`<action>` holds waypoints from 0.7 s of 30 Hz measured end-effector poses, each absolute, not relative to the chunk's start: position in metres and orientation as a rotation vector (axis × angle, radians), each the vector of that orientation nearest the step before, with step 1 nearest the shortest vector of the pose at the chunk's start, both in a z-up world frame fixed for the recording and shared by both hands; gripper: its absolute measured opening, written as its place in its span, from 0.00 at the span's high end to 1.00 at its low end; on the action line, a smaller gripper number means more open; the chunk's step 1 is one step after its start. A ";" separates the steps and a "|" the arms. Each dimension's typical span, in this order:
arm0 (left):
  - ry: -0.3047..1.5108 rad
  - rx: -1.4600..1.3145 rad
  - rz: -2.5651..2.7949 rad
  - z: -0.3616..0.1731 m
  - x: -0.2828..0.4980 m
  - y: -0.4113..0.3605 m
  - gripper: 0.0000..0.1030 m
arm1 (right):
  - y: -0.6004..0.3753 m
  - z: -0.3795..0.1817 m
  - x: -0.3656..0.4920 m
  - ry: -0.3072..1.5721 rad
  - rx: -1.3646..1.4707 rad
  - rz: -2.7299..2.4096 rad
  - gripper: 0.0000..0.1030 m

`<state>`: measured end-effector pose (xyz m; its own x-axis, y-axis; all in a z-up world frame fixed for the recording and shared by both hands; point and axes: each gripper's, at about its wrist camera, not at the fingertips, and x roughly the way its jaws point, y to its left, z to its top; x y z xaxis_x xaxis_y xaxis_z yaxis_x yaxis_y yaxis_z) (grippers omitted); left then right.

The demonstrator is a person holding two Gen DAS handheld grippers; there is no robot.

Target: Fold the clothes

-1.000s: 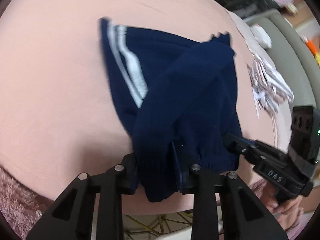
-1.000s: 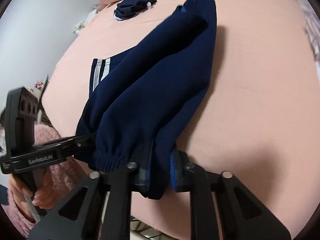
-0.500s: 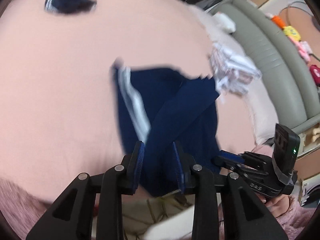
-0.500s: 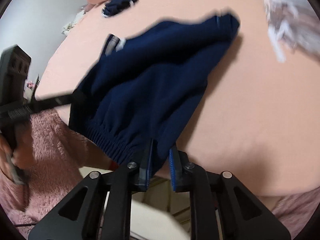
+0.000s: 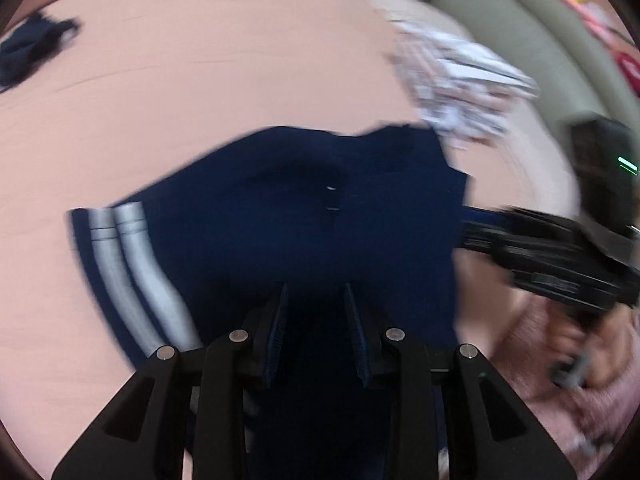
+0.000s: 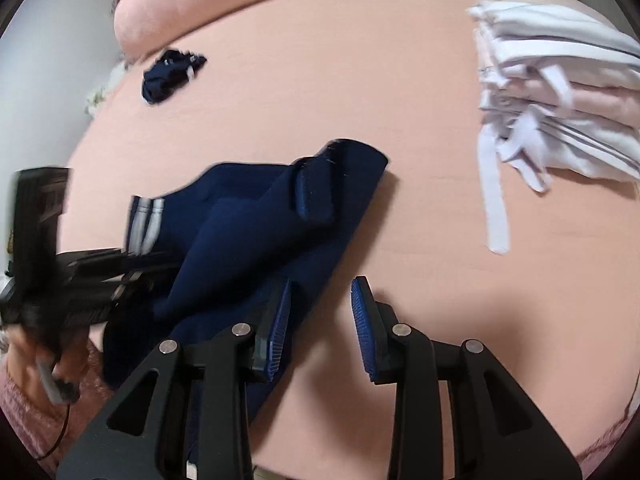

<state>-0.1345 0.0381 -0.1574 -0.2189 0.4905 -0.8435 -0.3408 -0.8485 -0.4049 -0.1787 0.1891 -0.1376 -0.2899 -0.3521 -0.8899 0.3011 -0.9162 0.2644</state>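
Note:
Navy shorts with two white side stripes (image 5: 280,220) lie bunched on the pink bed sheet (image 5: 200,60). My left gripper (image 5: 316,312) stands slightly parted with navy cloth between its pads, near the shorts' front edge. My right gripper (image 6: 320,312) is open and empty, just right of the shorts (image 6: 260,240) over bare sheet (image 6: 400,140). The right gripper also shows at the right of the left wrist view (image 5: 480,228), at the cloth's right edge. The left gripper shows at the left of the right wrist view (image 6: 132,264).
A stack of folded white and pale pink clothes (image 6: 552,100) sits at the right. A small crumpled navy garment (image 6: 172,76) lies far back left. A pink pillow (image 6: 200,4) is at the head, a grey-green sofa (image 5: 540,40) beyond the bed.
The shorts came down from hanging to lying on the sheet. My right gripper opened and let go of the cloth. My left gripper's jaws parted a little, cloth still between them.

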 end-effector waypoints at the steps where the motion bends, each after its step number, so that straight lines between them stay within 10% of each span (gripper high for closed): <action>1: -0.173 -1.493 2.082 -0.154 -0.130 0.043 0.70 | 0.184 -0.140 -0.180 -0.051 1.564 -2.229 0.69; 9: -0.190 -1.490 2.091 -0.172 -0.148 0.045 0.54 | 0.156 -0.157 -0.182 -0.012 1.508 -2.217 0.69; 15: -0.151 -1.414 2.144 -0.157 -0.139 0.042 0.94 | 0.158 -0.162 -0.186 -0.083 1.507 -2.209 0.64; 21: -0.189 -1.330 2.313 -0.131 -0.126 0.015 0.96 | 0.156 -0.159 -0.188 -0.062 1.522 -2.246 0.56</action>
<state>-0.1264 0.0147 -0.1311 -0.4247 0.4559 -0.7822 -0.3225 -0.8835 -0.3398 -0.1877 0.1561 -0.1587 -0.3087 -0.3679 -0.8771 0.3188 -0.9088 0.2689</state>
